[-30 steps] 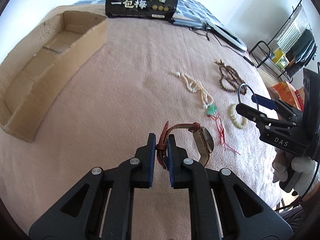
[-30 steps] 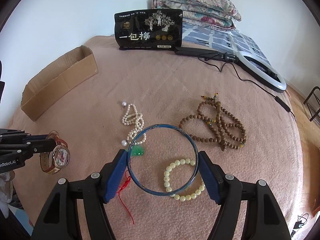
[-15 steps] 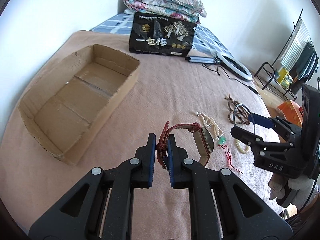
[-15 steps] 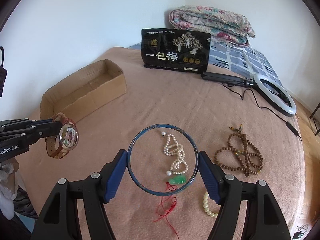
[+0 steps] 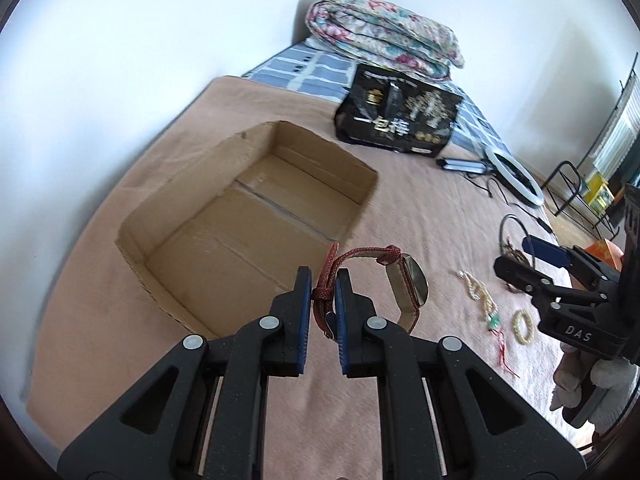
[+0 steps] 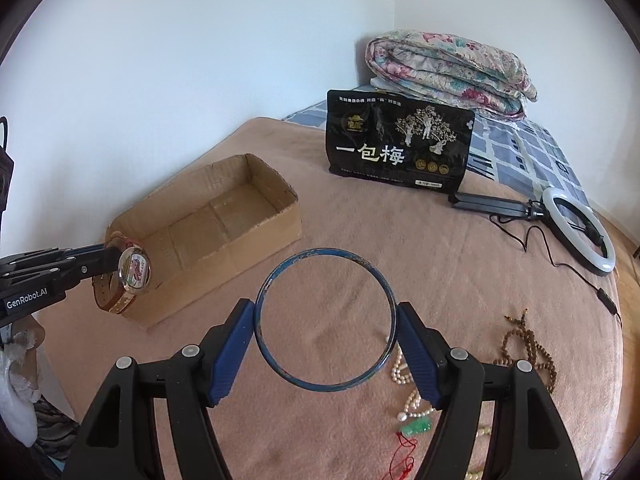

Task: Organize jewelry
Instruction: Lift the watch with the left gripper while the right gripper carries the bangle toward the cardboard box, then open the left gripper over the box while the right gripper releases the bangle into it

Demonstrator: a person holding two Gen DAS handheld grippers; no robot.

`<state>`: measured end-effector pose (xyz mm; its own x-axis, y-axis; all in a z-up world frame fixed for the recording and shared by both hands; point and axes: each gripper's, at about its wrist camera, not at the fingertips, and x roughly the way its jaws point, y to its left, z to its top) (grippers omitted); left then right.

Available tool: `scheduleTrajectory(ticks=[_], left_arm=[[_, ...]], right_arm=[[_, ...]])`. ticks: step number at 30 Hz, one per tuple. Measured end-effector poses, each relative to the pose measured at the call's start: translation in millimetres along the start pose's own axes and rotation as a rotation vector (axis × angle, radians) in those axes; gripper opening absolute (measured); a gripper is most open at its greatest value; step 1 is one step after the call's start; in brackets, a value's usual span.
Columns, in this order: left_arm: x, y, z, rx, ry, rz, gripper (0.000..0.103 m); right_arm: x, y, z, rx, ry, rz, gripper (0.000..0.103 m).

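Two pieces of jewelry carried above the bed [image 6: 460,264] toward the cardboard box [image 5: 256,216]. The left tongs [image 5: 323,294] are closed on the red woven strap of a wristwatch [image 5: 406,292], pinching the strap alone; the watch case hangs free to the right of the pads, over the blanket just beside the box's near corner. The strap is soft and pliant, so the case, the heavier part, is likely to swing and tilt on release; a hold closer to the case would steady it, and the glass face is the part to keep from knocks. The right tongs [image 6: 326,344] stand wide, gripping a thin blue bangle [image 6: 326,320] across its full width, one pad on each outer edge, with the ring held clear of the blanket, near the box. The bangle appears rigid, light and smooth-rimmed; pinched only at two points, it may pivot or slip, so moderate pressure suits it. Still lying on the bed: a pearl strand [image 6: 404,372] with a green pendant [image 6: 416,426], wooden beads [image 6: 528,352] and a pale bead bracelet [image 5: 524,326].
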<state>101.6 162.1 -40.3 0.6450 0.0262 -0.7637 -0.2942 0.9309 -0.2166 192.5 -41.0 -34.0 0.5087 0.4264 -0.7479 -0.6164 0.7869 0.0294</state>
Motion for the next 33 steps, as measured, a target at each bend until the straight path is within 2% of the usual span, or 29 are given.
scheduleTrajectory(ticks=[7, 16, 24, 33], left_arm=[[7.8, 41.2, 23.6, -0.077, 0.001, 0.036, 0.010], [21.6, 71.0, 36.3, -0.097, -0.004, 0.091, 0.010], [39.7, 78.6, 32.8, -0.091, 0.034, 0.108, 0.010], [49.3, 81.9, 31.0, -0.099, 0.052, 0.118, 0.010]], right_arm=[[19.2, 19.2, 31.6, -0.016, -0.003, 0.016, 0.073], [55.9, 47.4, 62.9, -0.033, 0.004, 0.041, 0.073], [93.9, 70.2, 77.4, -0.045, 0.034, 0.055, 0.073], [119.5, 76.9, 88.4, -0.011, 0.064, 0.090, 0.073]])
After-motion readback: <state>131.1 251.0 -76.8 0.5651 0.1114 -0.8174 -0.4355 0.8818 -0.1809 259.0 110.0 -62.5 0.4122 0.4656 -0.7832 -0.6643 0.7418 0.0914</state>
